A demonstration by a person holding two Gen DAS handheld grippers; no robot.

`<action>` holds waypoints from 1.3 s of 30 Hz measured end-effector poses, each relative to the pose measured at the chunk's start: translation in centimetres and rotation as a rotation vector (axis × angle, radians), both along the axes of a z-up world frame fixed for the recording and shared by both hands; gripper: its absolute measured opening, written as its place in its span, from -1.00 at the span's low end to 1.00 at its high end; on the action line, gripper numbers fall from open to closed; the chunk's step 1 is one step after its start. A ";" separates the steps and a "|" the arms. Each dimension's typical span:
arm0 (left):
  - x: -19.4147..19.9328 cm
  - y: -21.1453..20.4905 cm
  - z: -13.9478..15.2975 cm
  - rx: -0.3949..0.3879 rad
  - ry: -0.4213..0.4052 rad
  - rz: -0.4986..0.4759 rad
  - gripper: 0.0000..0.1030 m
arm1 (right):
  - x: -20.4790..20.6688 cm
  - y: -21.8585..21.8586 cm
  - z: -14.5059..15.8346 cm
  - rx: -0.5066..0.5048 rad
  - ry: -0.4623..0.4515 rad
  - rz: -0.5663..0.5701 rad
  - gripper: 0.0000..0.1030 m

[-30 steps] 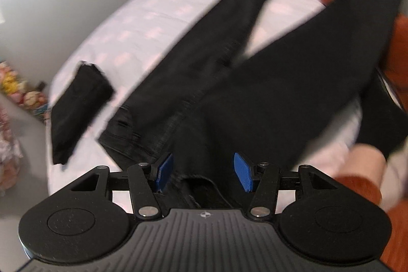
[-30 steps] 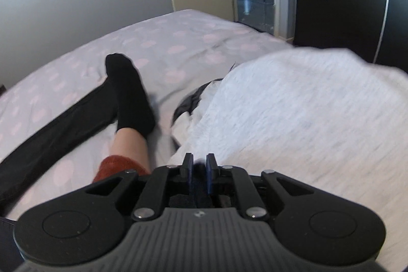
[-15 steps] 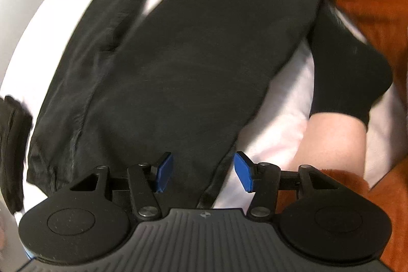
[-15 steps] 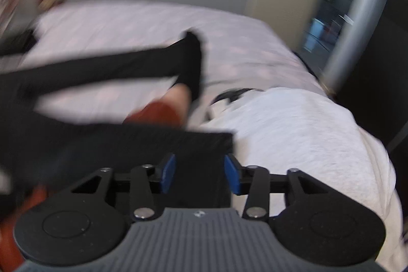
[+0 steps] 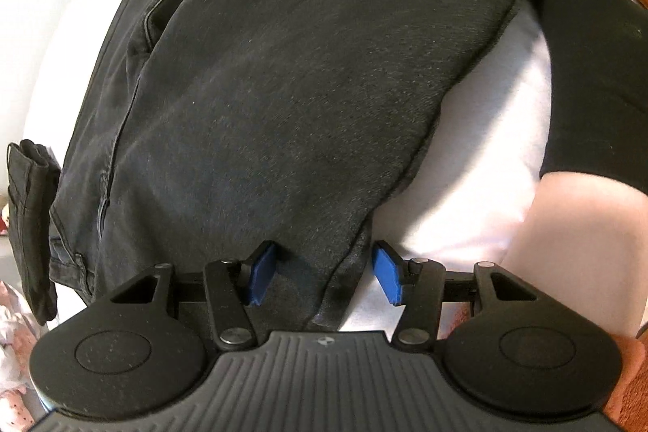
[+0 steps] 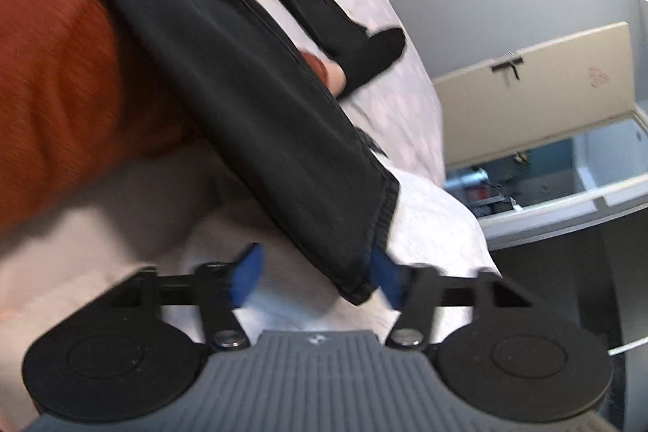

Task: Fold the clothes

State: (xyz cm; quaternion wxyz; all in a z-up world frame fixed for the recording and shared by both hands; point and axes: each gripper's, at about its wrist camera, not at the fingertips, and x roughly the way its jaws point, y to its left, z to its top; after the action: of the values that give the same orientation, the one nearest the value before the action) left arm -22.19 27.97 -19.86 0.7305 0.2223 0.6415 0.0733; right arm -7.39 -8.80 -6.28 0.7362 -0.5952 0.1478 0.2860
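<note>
Black jeans (image 5: 283,88) lie spread on the white dotted bed (image 5: 478,189). In the left wrist view my left gripper (image 5: 324,272) is open at the waist end, and a corner of the denim lies between its blue pads (image 5: 261,272). In the right wrist view one trouser leg (image 6: 263,100) runs down to its hem (image 6: 380,229). My right gripper (image 6: 316,272) is open there, with the hem corner lying between the fingers close to the right pad (image 6: 384,270).
A folded black garment (image 5: 30,225) lies at the bed's left edge. A person's leg in a black sock (image 5: 599,67) and rust-orange trousers (image 6: 60,75) rests on the bed. A light grey garment (image 6: 437,221) lies under the hem. A door (image 6: 534,88) stands open behind.
My right gripper has opened and swung over to the hem of the trouser leg. My left gripper has dropped closer to the jeans' waist corner, still open.
</note>
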 end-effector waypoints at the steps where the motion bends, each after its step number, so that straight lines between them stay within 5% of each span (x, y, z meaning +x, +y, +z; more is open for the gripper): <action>1: -0.1 0.1 0.0 0.000 0.000 0.002 0.21 | 0.6 0.0 0.1 0.006 -0.005 -0.016 -0.56; 4: -0.3 0.3 -0.3 -0.003 0.004 0.006 0.14 | 2.0 0.2 2.3 0.101 0.013 -0.052 -0.68; 8: -0.6 0.7 0.3 0.000 0.001 0.012 -0.73 | 2.6 1.6 6.4 0.186 -0.045 -0.040 -0.77; 14: -2.2 1.3 4.9 -0.018 -0.036 -0.043 -0.80 | 5.2 3.1 10.0 0.241 -0.121 -0.066 -0.78; 17: -2.4 1.1 5.2 -0.022 -0.044 -0.077 -0.80 | 5.4 3.4 9.0 0.203 -0.113 -0.081 -0.78; 25: -3.3 3.3 3.6 -0.109 0.042 -0.140 -0.48 | 5.5 2.3 4.0 0.109 -0.019 -0.128 -0.78; 29: -4.3 5.9 5.4 -0.117 0.013 -0.107 0.36 | 6.3 2.5 3.7 0.115 -0.005 -0.146 -0.78; 39: -3.4 7.5 3.3 -0.227 0.119 -0.060 0.53 | 6.9 3.9 5.4 0.163 -0.011 -0.175 -0.78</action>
State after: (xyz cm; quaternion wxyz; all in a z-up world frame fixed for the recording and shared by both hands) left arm -25.56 35.46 -16.54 0.7136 0.1612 0.6809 -0.0350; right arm -0.51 -4.85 -0.92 0.8051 -0.5198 0.1715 0.2283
